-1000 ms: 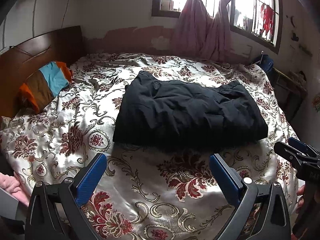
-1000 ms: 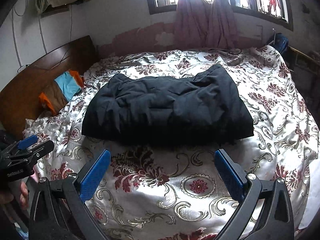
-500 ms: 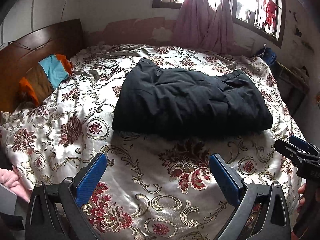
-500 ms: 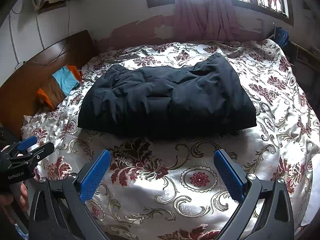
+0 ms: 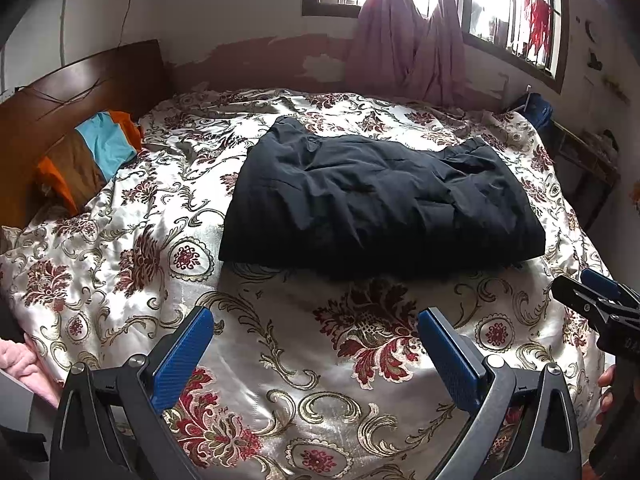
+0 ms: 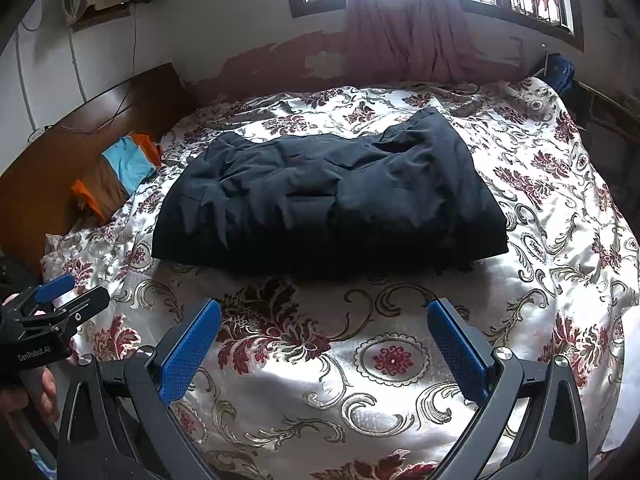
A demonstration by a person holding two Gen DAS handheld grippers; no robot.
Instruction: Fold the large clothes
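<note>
— Two blue fingers are spreading wide in front of us in the left wrist view: our left gripper (image 5: 314, 342) is holding nothing and hovering over the bedspread (image 5: 280, 360), well short of the dark garment (image 5: 376, 204). That garment is lying as a thick, puffy rectangle in the middle of the bed, and it is looking mostly folded to us.

— What are we risking here?

— We are judging the bedspread to be slippery satin, so a pull on the garment's near edge could be sliding the whole bundle instead of turning it over. The padding could also be springing back open. The right gripper (image 5: 596, 298) is showing at the right edge, close beside ours, so we could be knocking the two together.

— And from the right wrist view?

— Our right gripper (image 6: 324, 340) is gaping just as wide, also empty, apart from the garment (image 6: 328, 200). The far right corner is sticking up unevenly, and we are thinking a loose layer there could be slipping out if the fingers are pinching only the top sheet of cloth.

— The room?

— We are looking at a wooden headboard (image 6: 80, 136) on the left, a striped pillow (image 6: 116, 172) against it, pink curtains (image 6: 404, 24) knotted at a bright window, and peeling paint below it.
</note>
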